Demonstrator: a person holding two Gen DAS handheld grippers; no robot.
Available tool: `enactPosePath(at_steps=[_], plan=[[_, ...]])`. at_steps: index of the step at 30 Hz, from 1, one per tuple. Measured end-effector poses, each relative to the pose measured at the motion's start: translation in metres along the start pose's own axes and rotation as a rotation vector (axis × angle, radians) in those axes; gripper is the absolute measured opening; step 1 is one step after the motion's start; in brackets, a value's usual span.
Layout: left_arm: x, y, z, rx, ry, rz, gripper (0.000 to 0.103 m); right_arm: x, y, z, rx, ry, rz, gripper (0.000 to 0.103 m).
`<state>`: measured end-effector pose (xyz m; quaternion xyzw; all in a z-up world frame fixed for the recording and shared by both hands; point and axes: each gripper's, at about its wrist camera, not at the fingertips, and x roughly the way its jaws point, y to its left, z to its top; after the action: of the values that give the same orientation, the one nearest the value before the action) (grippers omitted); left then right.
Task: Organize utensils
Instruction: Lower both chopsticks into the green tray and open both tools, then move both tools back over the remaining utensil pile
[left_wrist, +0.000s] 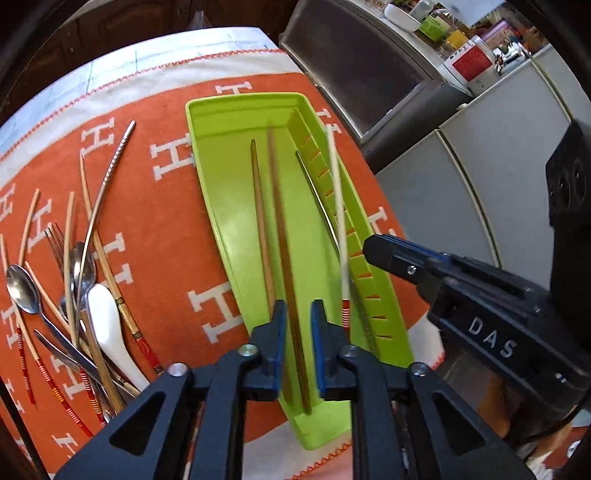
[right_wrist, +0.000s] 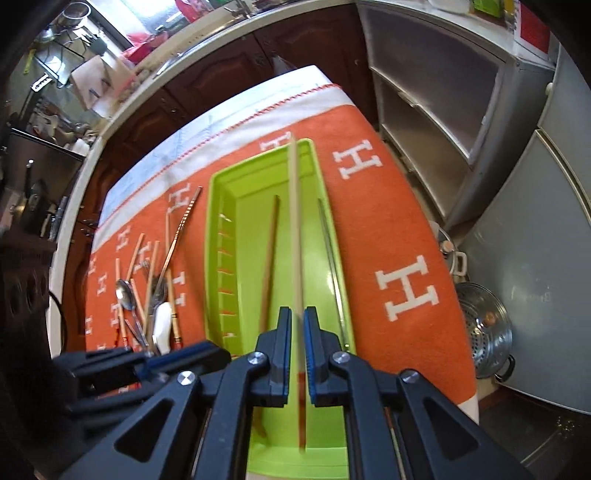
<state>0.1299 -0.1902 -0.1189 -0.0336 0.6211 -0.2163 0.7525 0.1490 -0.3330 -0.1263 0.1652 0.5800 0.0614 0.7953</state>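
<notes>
My right gripper (right_wrist: 297, 325) pinches a pale bamboo chopstick (right_wrist: 295, 229) over the lime-green plastic tray (right_wrist: 221, 192); my left gripper (left_wrist: 298, 321) gapes slightly, holding nothing. Three chopsticks lie in the tray; the tangled utensil pile (left_wrist: 74, 280) remains.

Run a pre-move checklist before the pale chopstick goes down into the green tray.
1. Right tongs shut on the pale chopstick: ok.
2. Pale chopstick lined up lengthwise over the green tray: ok.
3. Left tongs open, not pinching the brown chopstick that lies in the tray between them: ok.
4. Free lane under the pale chopstick, between the brown ones and the metal chopstick: cannot tell, because the held stick hides the tray floor there.
5. Utensil pile on the orange cloth sorted: not ok, spoons, fork and chopsticks lie crossed.
</notes>
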Motion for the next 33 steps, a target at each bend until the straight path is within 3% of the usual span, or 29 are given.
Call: enactPosePath(at_steps=[1, 3, 5, 13, 17, 21, 23, 27, 33], plan=[[-0.002, -0.002, -0.002, 0.005, -0.021, 0.023, 0.030, 0.000, -0.001, -0.001, -0.002, -0.004, -0.002, 0.007], [-0.012, -0.003, -0.006, 0.017, -0.080, 0.072, 0.055, 0.000, -0.003, -0.004, -0.009, -0.005, -0.010, 0.008], [-0.022, -0.002, -0.008, 0.017, -0.132, 0.109, 0.064, -0.001, -0.003, -0.006, -0.013, -0.006, -0.017, 0.008], [-0.044, 0.030, -0.011, -0.022, -0.130, 0.181, 0.067, -0.008, 0.004, -0.024, -0.011, -0.023, 0.011, 0.007], [-0.060, 0.051, -0.024, -0.064, -0.160, 0.172, 0.074, -0.016, 0.016, -0.035, -0.043, -0.053, 0.011, 0.007], [-0.086, 0.073, -0.041, -0.098, -0.235, 0.179, 0.089, -0.023, 0.029, -0.044, -0.069, -0.072, 0.028, 0.007], [-0.101, 0.087, -0.053, -0.125, -0.272, 0.192, 0.091, -0.026, 0.038, -0.048, -0.084, -0.083, 0.041, 0.007], [-0.122, 0.118, -0.077, -0.182, -0.321, 0.265, 0.091, -0.029, 0.060, -0.054, -0.136, -0.104, 0.041, 0.007], [-0.132, 0.164, -0.109, -0.260, -0.329, 0.349, 0.091, -0.019, 0.097, -0.061, -0.214, -0.095, 0.075, 0.007]])
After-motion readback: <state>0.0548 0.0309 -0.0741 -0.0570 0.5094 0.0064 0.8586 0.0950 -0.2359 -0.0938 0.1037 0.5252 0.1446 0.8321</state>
